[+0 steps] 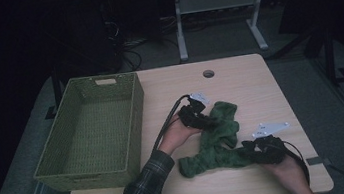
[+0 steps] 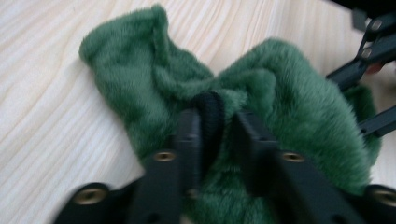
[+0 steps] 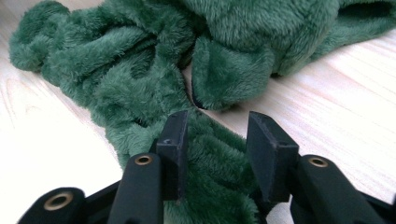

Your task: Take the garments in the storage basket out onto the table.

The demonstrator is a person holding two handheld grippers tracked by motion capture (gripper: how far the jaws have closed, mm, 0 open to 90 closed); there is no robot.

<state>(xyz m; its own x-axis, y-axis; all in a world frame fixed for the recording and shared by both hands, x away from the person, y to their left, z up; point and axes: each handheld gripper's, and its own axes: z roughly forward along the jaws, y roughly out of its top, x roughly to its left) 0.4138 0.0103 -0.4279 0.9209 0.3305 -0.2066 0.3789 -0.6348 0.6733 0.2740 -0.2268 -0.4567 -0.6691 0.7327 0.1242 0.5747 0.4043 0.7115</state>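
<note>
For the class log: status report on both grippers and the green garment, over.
Left gripper pinching the green fleece garment at a black-edged fold. Right gripper open, fleece between its jaws. Empty green basket alongside, nothing obstructing.

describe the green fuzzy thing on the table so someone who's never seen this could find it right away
On the pale wooden table, right of the olive woven basket, lies a crumpled dark green plush garment with a black ribbed trim. It is the table's one soft, furry thing, with the left gripper and right gripper on it.

Dim room, light wooden table (image 1: 248, 82) with a round cable hole (image 1: 208, 73), grey carpeted floor (image 1: 308, 74), white metal desk frame (image 1: 219, 15) behind, dark tangled cables (image 1: 125, 45)
</note>
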